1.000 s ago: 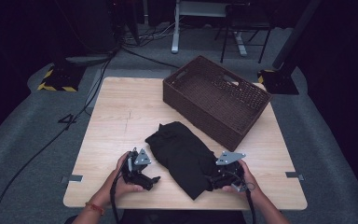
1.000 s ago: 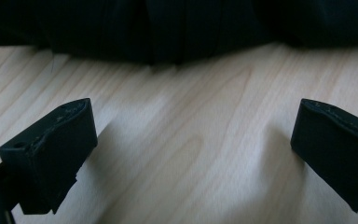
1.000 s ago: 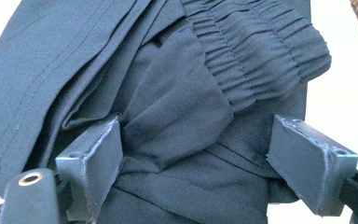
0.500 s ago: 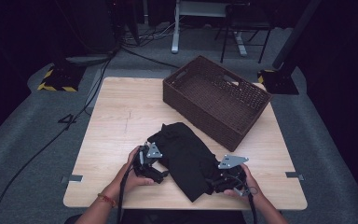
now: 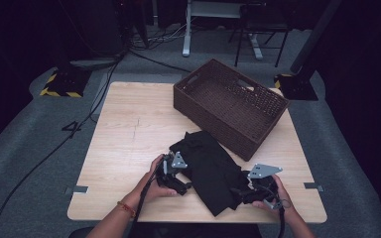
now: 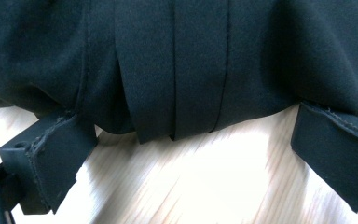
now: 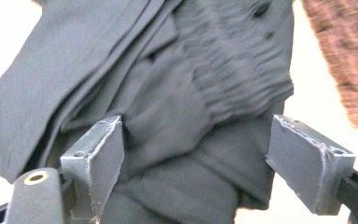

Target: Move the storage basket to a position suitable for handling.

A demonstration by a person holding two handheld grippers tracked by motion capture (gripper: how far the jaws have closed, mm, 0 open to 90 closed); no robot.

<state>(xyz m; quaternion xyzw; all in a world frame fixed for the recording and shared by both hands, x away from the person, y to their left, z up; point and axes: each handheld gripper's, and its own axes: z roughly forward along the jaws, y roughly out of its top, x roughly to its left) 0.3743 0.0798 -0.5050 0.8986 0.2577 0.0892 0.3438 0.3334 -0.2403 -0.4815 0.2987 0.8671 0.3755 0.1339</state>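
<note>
— Looking at the near edge of the table (image 5: 129,124), what are you seeing?

— I am seeing the black garment (image 5: 209,168) lying folded in a slanted strip, running from mid-table toward the near right corner, just in front of the wicker basket (image 5: 228,106) that is sitting at the far right.

— Where are your grippers sitting?

— My left gripper (image 5: 177,182) is now pressing up against the garment's left edge; a second ago it was sitting apart from the cloth, nearer the near edge, so it is coming in sideways. In the left gripper view its fingers (image 6: 51,158) are standing spread, tips just meeting the folded hem, nothing pinched.

— And the right one?

— My right gripper (image 5: 245,192) is reaching into the garment's lower right end, staying almost where it was. In the right gripper view its fingers (image 7: 98,158) are standing wide with bunched cloth lying between them, pads not pressing on it.

— Is the garment shifting?

— It is lying much as before, still flat on the table.
</note>
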